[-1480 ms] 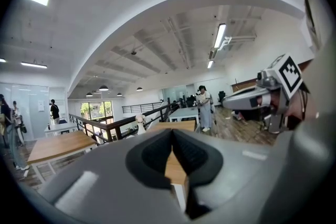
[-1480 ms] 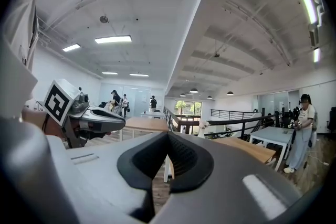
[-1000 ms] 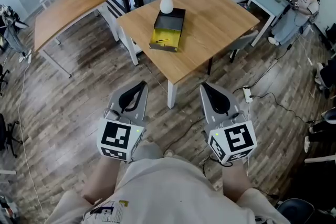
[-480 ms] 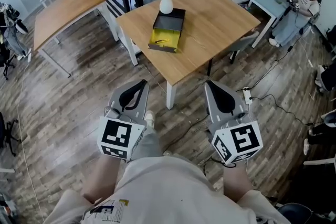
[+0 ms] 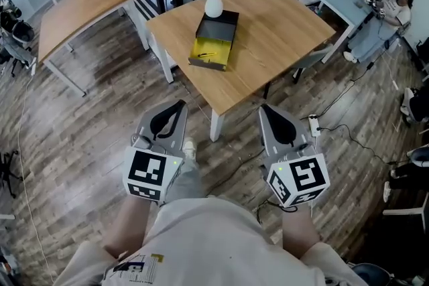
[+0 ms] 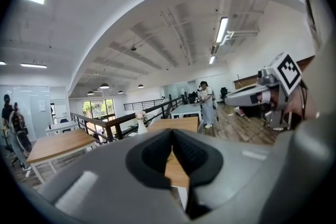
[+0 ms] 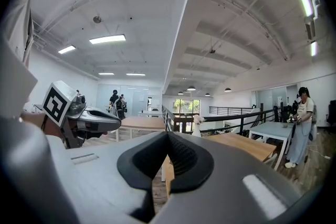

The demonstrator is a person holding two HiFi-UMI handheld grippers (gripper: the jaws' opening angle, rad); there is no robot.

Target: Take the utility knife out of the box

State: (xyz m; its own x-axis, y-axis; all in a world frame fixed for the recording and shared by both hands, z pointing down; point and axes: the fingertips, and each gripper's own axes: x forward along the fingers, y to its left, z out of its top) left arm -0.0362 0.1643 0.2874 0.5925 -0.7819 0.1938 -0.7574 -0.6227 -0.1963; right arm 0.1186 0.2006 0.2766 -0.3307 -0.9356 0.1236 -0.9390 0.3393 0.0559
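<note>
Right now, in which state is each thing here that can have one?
left tool, shut, empty, short of the table.
right tool, shut, empty, short of the table.
box, open, yellow inside showing, on the table.
utility knife, lying inside the box, untouched.
vase, upright, behind the box.

The head view looks steeply down, the surface (image 5: 275, 23) well ahead. The gripper views face nearly level past the left tongs (image 6: 171, 131) and right tongs (image 7: 168, 133) toward that same surface.
</note>
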